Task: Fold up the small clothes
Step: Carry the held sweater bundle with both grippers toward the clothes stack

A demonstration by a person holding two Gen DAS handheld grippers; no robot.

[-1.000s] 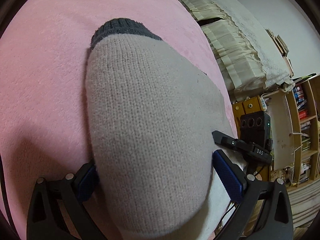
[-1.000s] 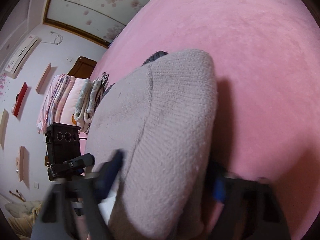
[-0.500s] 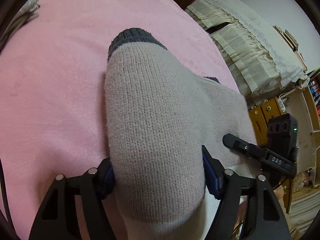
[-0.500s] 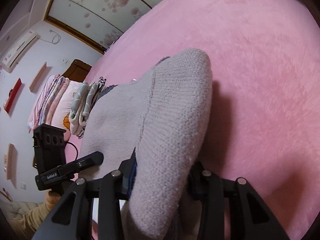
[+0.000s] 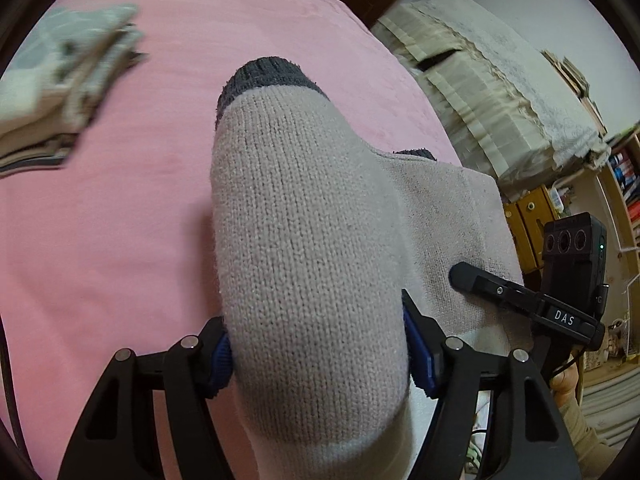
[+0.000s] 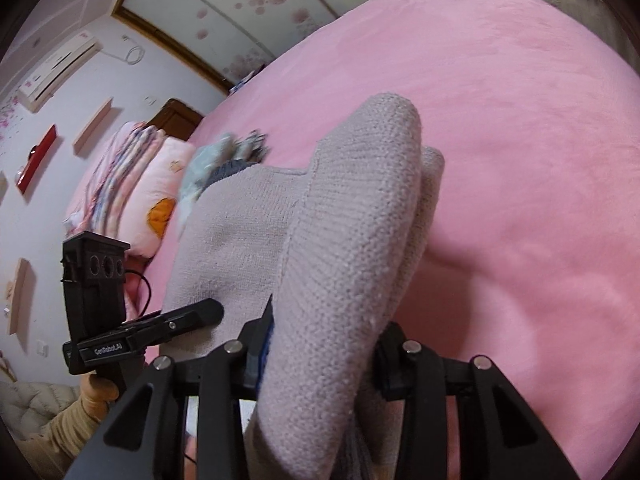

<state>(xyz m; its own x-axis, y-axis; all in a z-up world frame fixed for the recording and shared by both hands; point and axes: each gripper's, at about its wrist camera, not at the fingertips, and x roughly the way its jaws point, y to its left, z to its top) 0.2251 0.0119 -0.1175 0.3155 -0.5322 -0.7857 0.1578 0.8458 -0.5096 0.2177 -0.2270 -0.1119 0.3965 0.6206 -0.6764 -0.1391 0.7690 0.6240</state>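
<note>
So I'm clamping both grippers, left gripper (image 5: 318,354) and right gripper (image 6: 324,354), on the grey knit garment (image 5: 304,240): soft, light, floppy; gripping bunched near edges, sagging over the pink blanket (image 5: 100,240).

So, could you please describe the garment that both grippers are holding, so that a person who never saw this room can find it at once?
Look at the pink bedspread that fills both views. On it, nearest the cameras, the left gripper and the right gripper each clamp a fold of a pale grey knitted garment. Its dark grey ribbed cuff sets it apart from the stack of patterned folded clothes farther back.
</note>
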